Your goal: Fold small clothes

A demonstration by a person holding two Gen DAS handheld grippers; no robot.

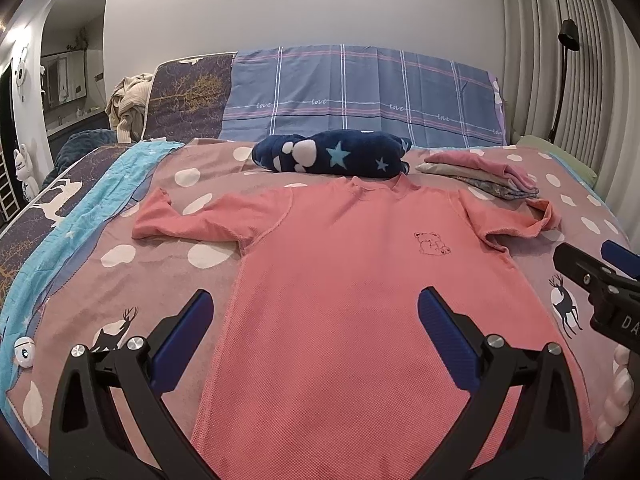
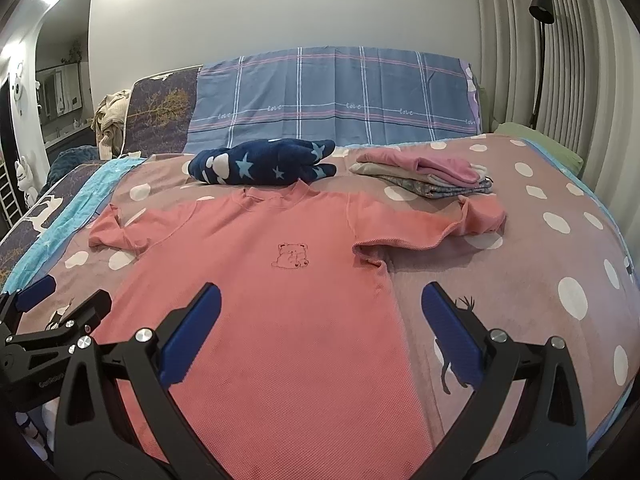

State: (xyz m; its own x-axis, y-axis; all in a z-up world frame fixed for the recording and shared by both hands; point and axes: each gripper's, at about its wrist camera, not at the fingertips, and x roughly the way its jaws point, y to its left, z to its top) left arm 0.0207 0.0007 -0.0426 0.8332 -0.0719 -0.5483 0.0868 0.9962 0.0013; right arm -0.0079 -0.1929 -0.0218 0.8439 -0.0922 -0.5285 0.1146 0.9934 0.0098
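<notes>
I'm over the bed, a big spread in dusty pink w/ white dots and deer prints. The pink shirt lies flat on it, front up, neck toward the headboard, hem toward me, both sleeves out to the sides, their ends rumpled and the right cuff curled up.

Left gripper hangs above the lower left of the shirt, jaws spread wide, nothing between them. Right gripper sits over the shirt's right side edge, also spread and empty.

Next step, as I judge it: fold the sleeves in. To do it well I'd pinch each sleeve near the cuff, catch both layers, lift just enough to clear the body, lay it across the chest flat. Right sleeve needs smoothing first or the crease ends up crooked. The spread is soft, so pressing down may grab it along w/ the shirt.

Past the collar lies a navy star blanket, almost touching it. A stack of folded clothes sits beyond the right sleeve. Plaid headboard cover, curtains and a black lamp on the right
</notes>
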